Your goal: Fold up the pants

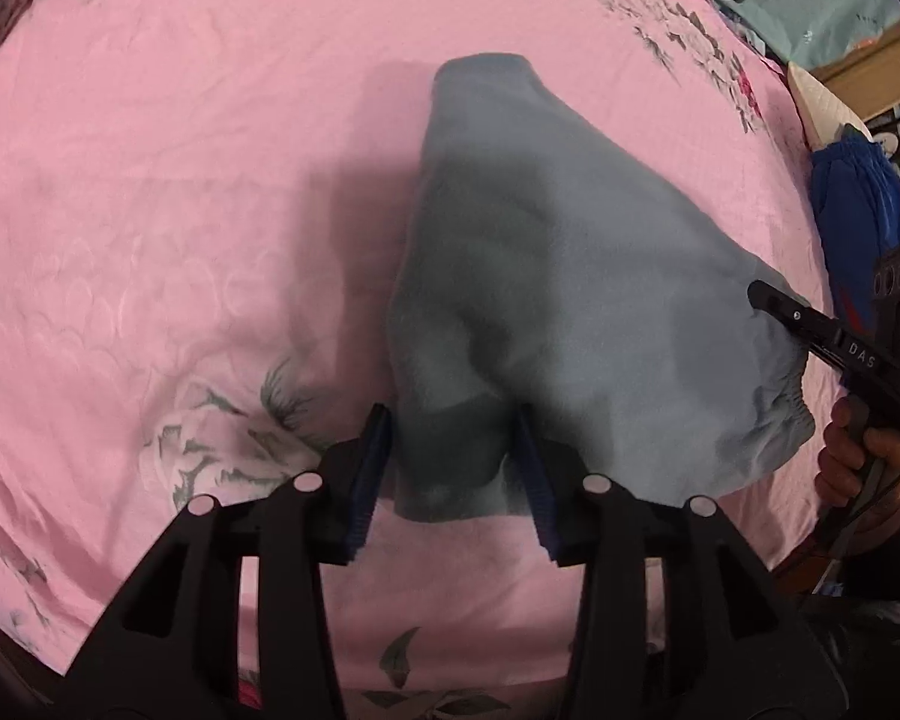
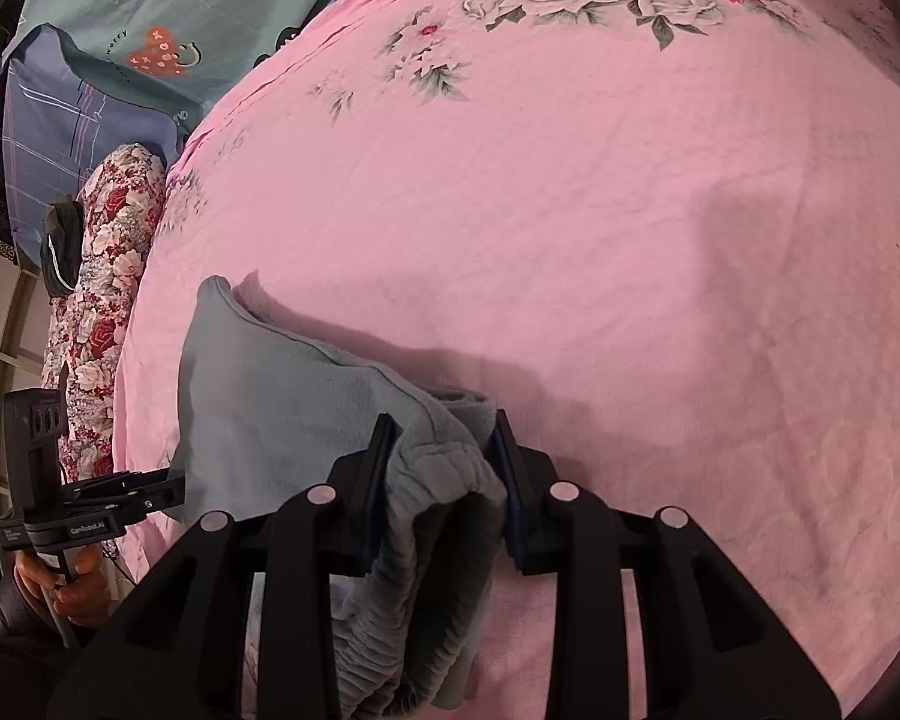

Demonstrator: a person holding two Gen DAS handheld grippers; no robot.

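Note:
Grey-blue fleece pants lie on a pink floral bedsheet, partly lifted off it. My left gripper is shut on one end of the pants, the cloth bunched between its blue pads. My right gripper is shut on the elastic waistband, which hangs in ribbed folds between its fingers. In the left wrist view the right gripper shows at the right, pinching the waistband corner. In the right wrist view the left gripper shows at the lower left, at the edge of the pants.
A blue garment and a white object lie at the bed's right edge. A red floral quilt roll, a blue plaid pillow and a teal blanket lie along the bed's far left side.

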